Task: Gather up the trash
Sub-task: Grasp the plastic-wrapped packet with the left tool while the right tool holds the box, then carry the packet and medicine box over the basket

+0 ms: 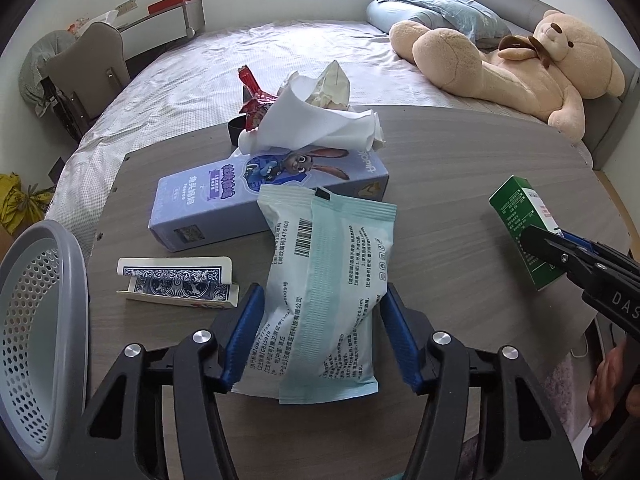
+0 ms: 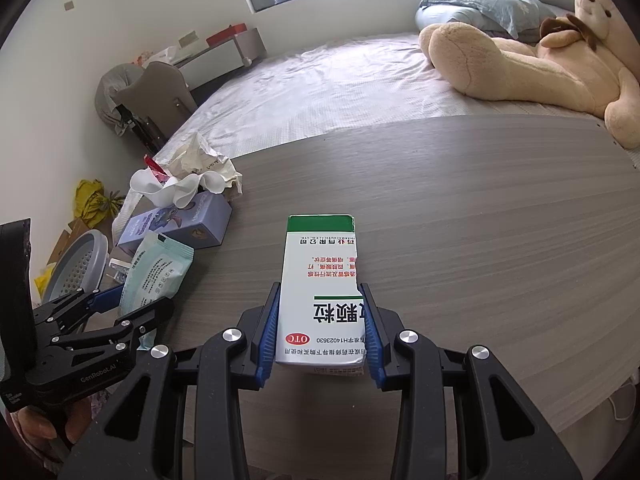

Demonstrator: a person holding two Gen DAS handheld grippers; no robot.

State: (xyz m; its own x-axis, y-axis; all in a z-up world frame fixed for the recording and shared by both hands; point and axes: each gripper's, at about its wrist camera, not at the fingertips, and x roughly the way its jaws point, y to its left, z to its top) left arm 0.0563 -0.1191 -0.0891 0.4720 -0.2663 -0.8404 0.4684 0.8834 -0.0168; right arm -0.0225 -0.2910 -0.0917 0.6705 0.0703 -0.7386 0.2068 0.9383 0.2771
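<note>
i have two grippers, each with two blue ribbed pads. my left gripper [image 1: 320, 336] is clamped on one pale green wipes packet [image 1: 324, 292], a soft crinkled plastic pouch with a barcode, its far end leaning on the tissue box. my right gripper [image 2: 322, 326] is clenched on one green and white medicine carton [image 2: 320, 292], a rectangular cardboard box with red print, held over the grey wood-grain table [image 2: 460, 208].

beyond the packet lies one lavender tissue box [image 1: 224, 204] with a cartoon rabbit, flat on the table. on top of it sits a heap of crumpled white tissue [image 1: 316, 124], one red foil wrapper [image 1: 256, 100] and a creased cream paper bag [image 1: 332, 84]. a small black cup [image 1: 237, 128] stands behind the box; i cannot tell what it holds. left of the packet is one deck of blue-backed playing cards [image 1: 180, 284], its top card curled up.

at the table's left edge is one grey perforated plastic basket [image 1: 44, 332]; its inside is not visible. on the bed behind lie one big plush teddy bear [image 1: 520, 64] and a blue pillow [image 1: 440, 8].
</note>
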